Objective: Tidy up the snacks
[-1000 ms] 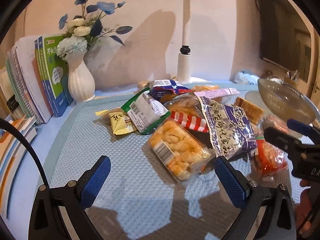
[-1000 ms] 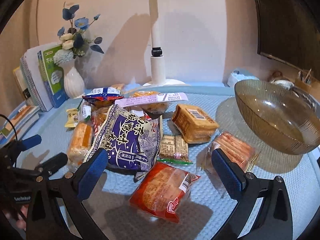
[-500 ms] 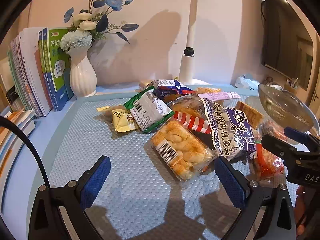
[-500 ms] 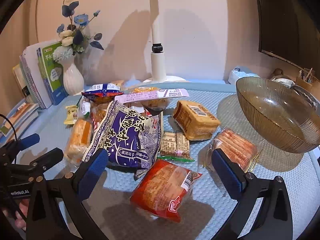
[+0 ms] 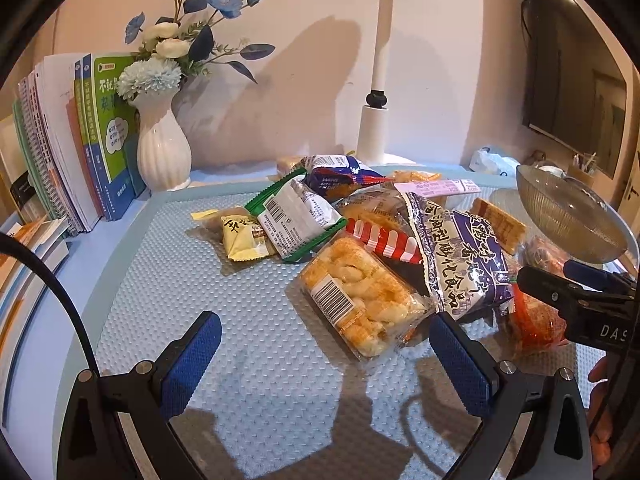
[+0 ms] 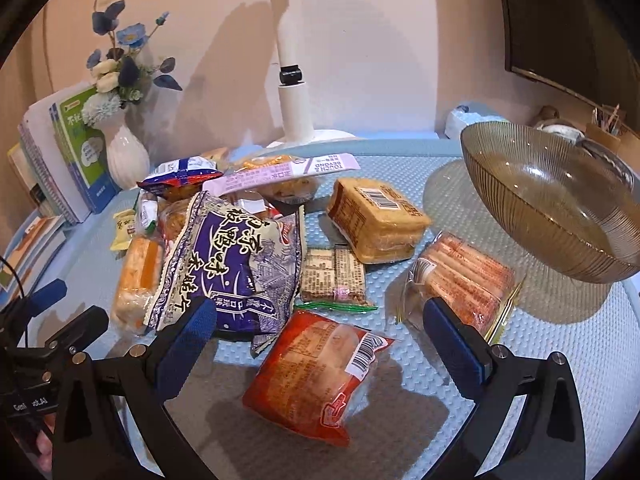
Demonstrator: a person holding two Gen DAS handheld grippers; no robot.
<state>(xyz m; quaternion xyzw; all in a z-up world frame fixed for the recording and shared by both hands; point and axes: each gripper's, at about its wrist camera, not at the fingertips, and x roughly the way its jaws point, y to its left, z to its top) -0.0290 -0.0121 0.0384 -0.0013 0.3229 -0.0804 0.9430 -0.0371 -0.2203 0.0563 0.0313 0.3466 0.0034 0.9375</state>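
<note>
A pile of snack packets lies on the blue textured mat (image 5: 160, 304). In the left wrist view, my open left gripper (image 5: 326, 364) hovers just in front of a clear pack of puffed rolls (image 5: 360, 298), beside a purple bag (image 5: 460, 256), a green-edged white packet (image 5: 296, 218) and a yellow packet (image 5: 242, 238). In the right wrist view, my open right gripper (image 6: 320, 350) is over a red bread packet (image 6: 316, 368), with the purple bag (image 6: 228, 268), a tan cracker pack (image 6: 376, 218), a sausage pack (image 6: 464, 276) and a glass bowl (image 6: 552, 208) beyond.
A white vase with blue flowers (image 5: 162, 148) and upright books (image 5: 80, 140) stand at the back left. A white lamp post (image 5: 374, 120) stands behind the pile. A dark screen (image 6: 560, 20) hangs on the right wall. The right gripper also shows at the left view's right edge (image 5: 580, 300).
Both grippers have tilted up and moved slightly closer to the pile. No packet has moved and neither gripper has closed.
</note>
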